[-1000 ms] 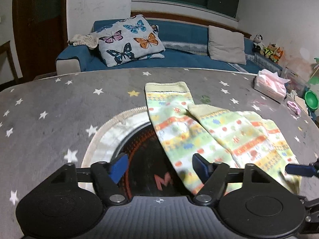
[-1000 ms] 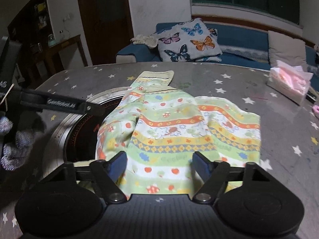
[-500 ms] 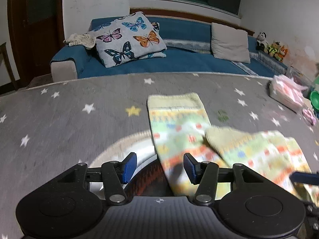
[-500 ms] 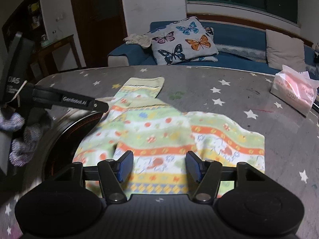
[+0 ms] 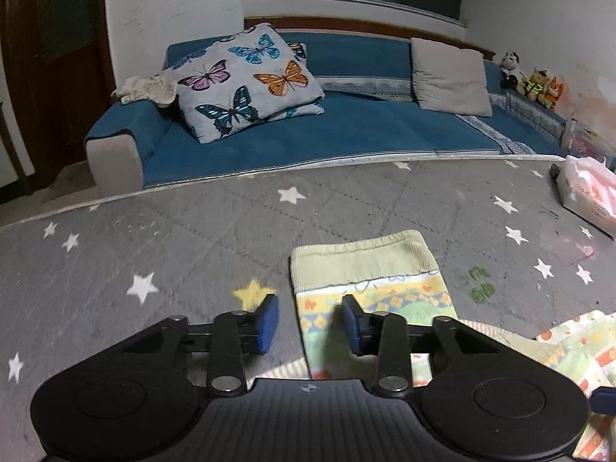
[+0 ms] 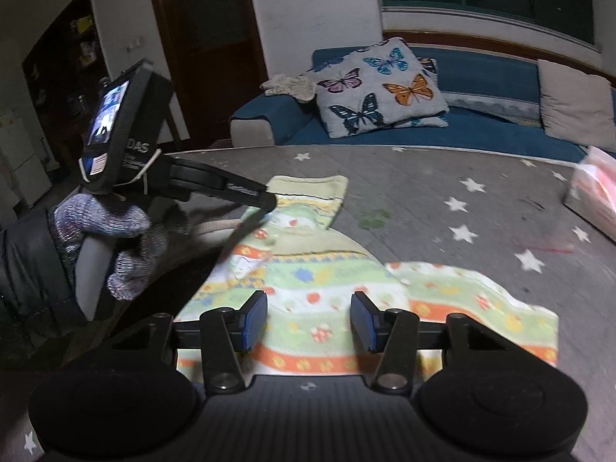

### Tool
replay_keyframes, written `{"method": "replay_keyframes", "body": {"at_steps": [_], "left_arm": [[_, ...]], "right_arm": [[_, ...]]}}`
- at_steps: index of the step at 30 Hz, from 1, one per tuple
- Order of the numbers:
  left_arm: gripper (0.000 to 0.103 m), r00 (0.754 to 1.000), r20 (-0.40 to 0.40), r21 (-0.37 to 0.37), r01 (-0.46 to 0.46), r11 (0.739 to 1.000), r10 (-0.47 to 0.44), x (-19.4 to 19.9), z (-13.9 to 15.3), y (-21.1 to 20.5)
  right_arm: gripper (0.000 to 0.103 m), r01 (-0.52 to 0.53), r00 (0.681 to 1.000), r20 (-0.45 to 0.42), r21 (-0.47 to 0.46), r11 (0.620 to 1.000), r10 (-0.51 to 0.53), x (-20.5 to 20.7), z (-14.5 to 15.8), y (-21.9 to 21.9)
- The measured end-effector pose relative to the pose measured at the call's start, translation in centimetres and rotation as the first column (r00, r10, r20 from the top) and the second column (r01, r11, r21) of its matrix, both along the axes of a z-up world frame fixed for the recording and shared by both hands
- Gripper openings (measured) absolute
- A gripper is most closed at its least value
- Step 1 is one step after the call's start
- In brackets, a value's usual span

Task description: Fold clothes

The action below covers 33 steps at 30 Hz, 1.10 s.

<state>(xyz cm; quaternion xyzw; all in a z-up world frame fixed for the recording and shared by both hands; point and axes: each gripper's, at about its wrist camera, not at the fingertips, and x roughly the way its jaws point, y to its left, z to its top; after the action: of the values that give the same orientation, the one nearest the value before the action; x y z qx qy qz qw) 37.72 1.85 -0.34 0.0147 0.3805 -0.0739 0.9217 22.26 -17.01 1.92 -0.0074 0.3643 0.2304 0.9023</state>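
Observation:
Small patterned children's pants (image 6: 308,269), yellow-green with orange stripes, lie on the grey star-print table cover (image 5: 154,238). One leg points away, its ribbed cuff (image 5: 362,258) flat on the cover; the cuff also shows in the right wrist view (image 6: 308,184). My left gripper (image 5: 310,325) is open, low over that leg's left edge just behind the cuff. It also shows from the side in the right wrist view (image 6: 265,200). My right gripper (image 6: 310,319) is open and empty above the wide part of the pants.
A pink tissue pack (image 5: 585,188) sits at the table's right edge. Behind the table stands a blue sofa (image 5: 346,131) with a butterfly cushion (image 5: 246,81) and a grey cushion (image 5: 450,73). A gloved hand (image 6: 111,238) holds the left gripper.
My left gripper has moved forward along the pant leg to just behind the cuff, and its jaws have narrowed. My right gripper has moved forward over the pants, its jaws also narrower.

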Motion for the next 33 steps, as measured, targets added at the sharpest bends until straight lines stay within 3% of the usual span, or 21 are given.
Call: {"method": "replay_keyframes", "body": {"at_steps": [4,7,9,11,21,27,33], "left_arm": [[0.008,1.0,0.002,-0.032,0.022,0.999,-0.022,0.2,-0.1,-0.1],[0.003,1.0,0.011,-0.046,0.021,0.999,-0.021,0.0,-0.1,-0.1],[0.003,1.0,0.019,-0.053,0.005,0.999,-0.004,-0.3,0.0,0.1],[0.003,0.999,0.031,-0.053,-0.024,0.998,0.026,-0.6,0.3,0.4],[0.002,0.975,0.149,-0.037,-0.16,0.986,0.164,-5.2,4.3,3.6],[0.002,0.941,0.203,-0.026,-0.27,0.962,0.27,-10.6,6.4,7.3],[0.002,0.896,0.223,-0.025,-0.388,0.921,0.384,-17.7,7.6,11.6]], "right_arm": [[0.038,-0.04,0.999,-0.009,-0.007,0.999,0.04,0.8,-0.5,1.7],[0.028,-0.054,0.998,-0.019,-0.033,0.998,0.054,1.2,-1.3,2.9],[0.009,-0.037,0.999,-0.01,-0.061,0.997,0.037,1.1,-1.6,3.0],[0.003,-0.005,1.0,-0.015,-0.056,0.998,0.005,1.0,-1.8,2.4],[0.001,0.126,0.99,0.064,0.021,0.992,-0.127,-2.2,1.7,-3.0],[0.001,0.201,0.97,0.129,0.062,0.978,-0.208,-5.5,4.6,-6.9],[0.001,0.319,0.931,0.157,0.084,0.944,-0.328,-9.5,5.8,-12.4]]}}
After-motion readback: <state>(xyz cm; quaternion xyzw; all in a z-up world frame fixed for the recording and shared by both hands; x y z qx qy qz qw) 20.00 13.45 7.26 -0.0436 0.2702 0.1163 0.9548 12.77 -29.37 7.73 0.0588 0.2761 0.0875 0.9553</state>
